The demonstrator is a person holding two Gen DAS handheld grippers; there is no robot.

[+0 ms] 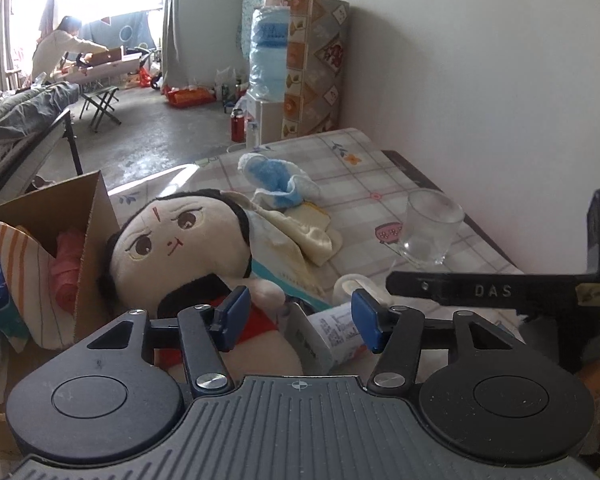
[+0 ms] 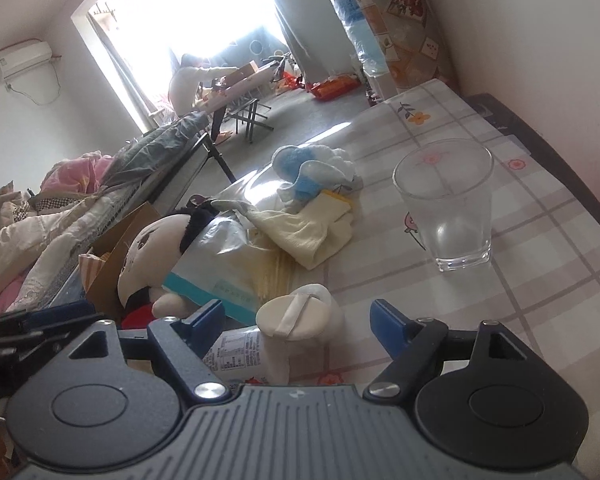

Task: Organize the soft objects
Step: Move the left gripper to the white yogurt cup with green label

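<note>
A plush doll [image 1: 172,248] with black hair and a red body lies on the table against a cardboard box [image 1: 88,240]; it also shows in the right wrist view [image 2: 152,256]. My left gripper [image 1: 300,316] is open just above the doll's body, touching nothing. A cream cloth [image 1: 304,232] and blue-white fluffy socks [image 1: 276,180] lie behind it; the cloth [image 2: 312,232] and socks [image 2: 312,168] show too. My right gripper [image 2: 296,320] is open over a round powder puff [image 2: 296,316] and a small bottle [image 2: 240,356].
A clear glass [image 2: 448,208] stands on the checked tablecloth [image 2: 540,248] to the right, also in the left view [image 1: 432,228]. A plastic bag [image 2: 228,260] covers part of the doll. The box holds striped and pink fabric [image 1: 40,264]. A wall runs along the right.
</note>
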